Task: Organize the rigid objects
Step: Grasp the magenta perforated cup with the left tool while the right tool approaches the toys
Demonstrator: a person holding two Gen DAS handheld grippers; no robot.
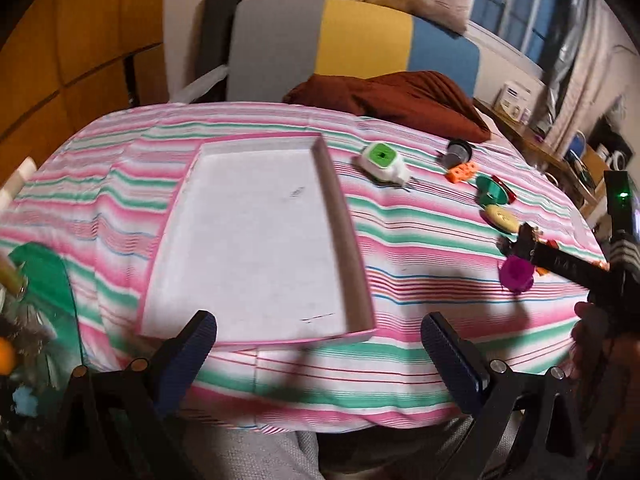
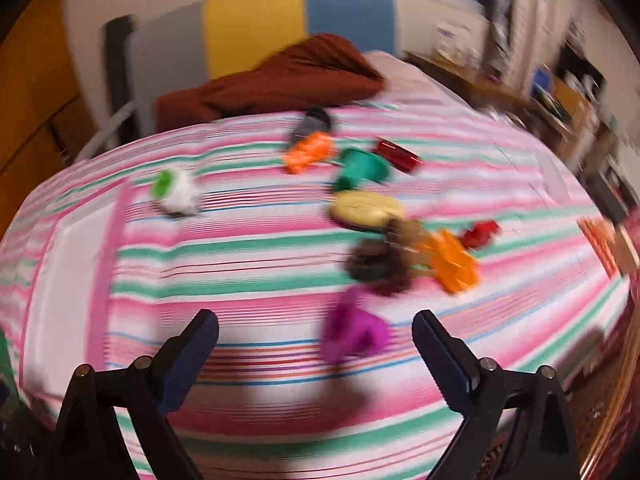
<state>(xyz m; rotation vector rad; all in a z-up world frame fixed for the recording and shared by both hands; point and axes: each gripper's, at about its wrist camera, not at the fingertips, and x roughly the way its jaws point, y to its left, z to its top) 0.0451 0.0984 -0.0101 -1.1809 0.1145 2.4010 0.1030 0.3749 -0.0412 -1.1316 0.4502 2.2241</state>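
Observation:
A pink-rimmed white tray (image 1: 344, 216) lies empty on the striped bedcover, just beyond my open, empty left gripper (image 1: 318, 336); its edge also shows in the right wrist view (image 2: 104, 248). To its right lie several small objects: a green-and-white plug (image 1: 382, 162) (image 2: 174, 192), a grey piece (image 1: 456, 152), an orange brick (image 1: 462, 171) (image 2: 308, 151), a green spool (image 1: 491, 192) (image 2: 362, 168), a yellow oval (image 1: 500, 218) (image 2: 366, 206) and a purple spool (image 1: 516, 274) (image 2: 354, 330). My right gripper (image 2: 316, 334) is open, with the purple spool between its fingers' line; the view is blurred. The right gripper's body (image 1: 560, 260) reaches in at the right.
A red can (image 2: 396, 154), an orange piece (image 2: 454, 264), a red piece (image 2: 480, 234) and a dark brown thing (image 2: 380, 264) lie among the objects. A rust-brown pillow (image 1: 384, 100) lies at the bed's head. A desk (image 1: 552, 152) stands to the right.

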